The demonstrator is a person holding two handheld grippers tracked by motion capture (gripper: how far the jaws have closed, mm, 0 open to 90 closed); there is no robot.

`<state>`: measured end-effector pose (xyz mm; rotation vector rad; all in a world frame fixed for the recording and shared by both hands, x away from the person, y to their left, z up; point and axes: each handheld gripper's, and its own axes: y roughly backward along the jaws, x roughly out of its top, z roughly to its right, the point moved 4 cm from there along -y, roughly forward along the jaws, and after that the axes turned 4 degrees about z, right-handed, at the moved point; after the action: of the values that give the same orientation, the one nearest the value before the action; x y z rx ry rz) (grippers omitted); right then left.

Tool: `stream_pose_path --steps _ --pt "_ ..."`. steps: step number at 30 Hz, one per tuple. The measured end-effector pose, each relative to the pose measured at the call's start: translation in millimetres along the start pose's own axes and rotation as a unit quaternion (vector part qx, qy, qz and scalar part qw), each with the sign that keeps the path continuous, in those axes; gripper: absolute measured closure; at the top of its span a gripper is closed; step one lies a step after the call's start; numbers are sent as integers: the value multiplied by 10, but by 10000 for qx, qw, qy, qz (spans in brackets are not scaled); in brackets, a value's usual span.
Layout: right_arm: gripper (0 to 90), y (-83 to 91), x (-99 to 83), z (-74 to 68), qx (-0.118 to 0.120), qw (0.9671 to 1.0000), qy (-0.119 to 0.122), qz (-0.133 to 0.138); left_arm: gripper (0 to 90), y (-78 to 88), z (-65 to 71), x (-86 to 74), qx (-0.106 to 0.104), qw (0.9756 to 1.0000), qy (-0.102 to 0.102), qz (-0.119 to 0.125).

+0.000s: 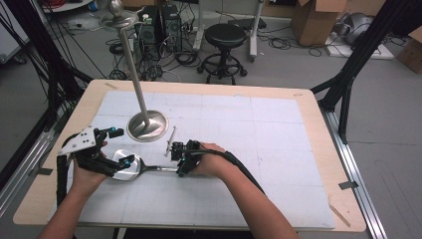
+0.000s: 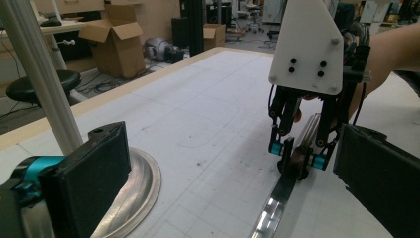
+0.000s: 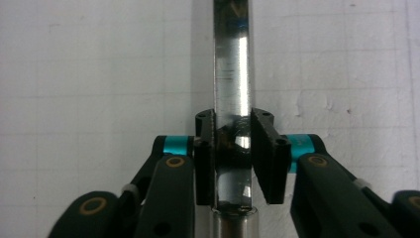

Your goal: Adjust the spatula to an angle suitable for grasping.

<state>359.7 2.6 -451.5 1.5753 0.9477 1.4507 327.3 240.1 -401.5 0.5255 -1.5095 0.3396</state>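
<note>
Right hand-held gripper (image 1: 181, 160) sits low over the desk (image 1: 308, 107) with its two black jaws set on either side of the flat handle of a long shiny steel ladle (image 1: 149, 168). In the right gripper view the handle (image 3: 233, 89) runs straight up between the pads; the left pad touches its edge, while the right pad (image 3: 267, 153) is tilted and appears to leave a slight gap, so the jaws are nearly closed around the handle, and whether they are clamping it firmly I cannot tell. The left gripper view shows that same gripper (image 2: 298, 151) straddling the handle from above, beneath its white plate.

The left hand-held gripper (image 1: 119, 147) stands wide open, one jaw near the ladle's bowl (image 1: 127, 169) and the other toward the round base (image 1: 147, 125) of a tall metal stand. It grips nothing. The ladle lies flat on the white gridded mat (image 1: 249, 129) near the desk's front, bowl to the left and handle pointing right, just in front of the stand's base. A small slim metal piece (image 1: 170, 141) lies on the mat beside the right gripper.
</note>
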Motion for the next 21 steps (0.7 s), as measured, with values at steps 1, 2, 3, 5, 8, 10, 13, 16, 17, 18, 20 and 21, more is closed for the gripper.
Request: stream_pose_path --steps 1,2,3,5,8,10,13,16,17,18,20,21 --pt "667 4 -3 8 -50 10000 -51 23 17 1 -1 1 -2 10000 7 4" --pt "632 7 -4 16 -68 9999 -100 49 17 2 -2 0 3 10000 9 5" --pt "600 20 -6 21 -93 9998 -155 67 17 2 -3 -1 11 10000 19 1" --pt "533 53 -7 26 -49 9997 -207 147 17 2 -3 0 5 10000 13 2" --pt "496 114 -31 9 -36 9994 -248 252 17 -1 -4 0 -9 10000 25 20" --pt "475 174 -61 -4 -89 9990 -301 310 17 -8 -5 -2 -19 10000 23 26" --pt "440 281 -111 -32 -150 9982 -371 444 17 -13 -2 -1 -24 10000 34 27" --pt "428 398 -176 -67 -213 9969 -429 631 17 -13 -6 0 -20 10000 21 30" --pt "421 437 -203 -73 -261 9963 -431 695 17 -15 -6 0 -21 10000 25 36" --pt "411 476 -234 -86 -297 9954 -503 755 17 -16 -6 -1 -18 10000 30 29" --pt "407 567 -303 -90 -351 9942 -513 880 17 -23 -3 -1 -34 10000 42 35" --pt "407 615 -342 -95 -363 9933 -548 948 17 -26 -4 0 -43 10000 15 28"
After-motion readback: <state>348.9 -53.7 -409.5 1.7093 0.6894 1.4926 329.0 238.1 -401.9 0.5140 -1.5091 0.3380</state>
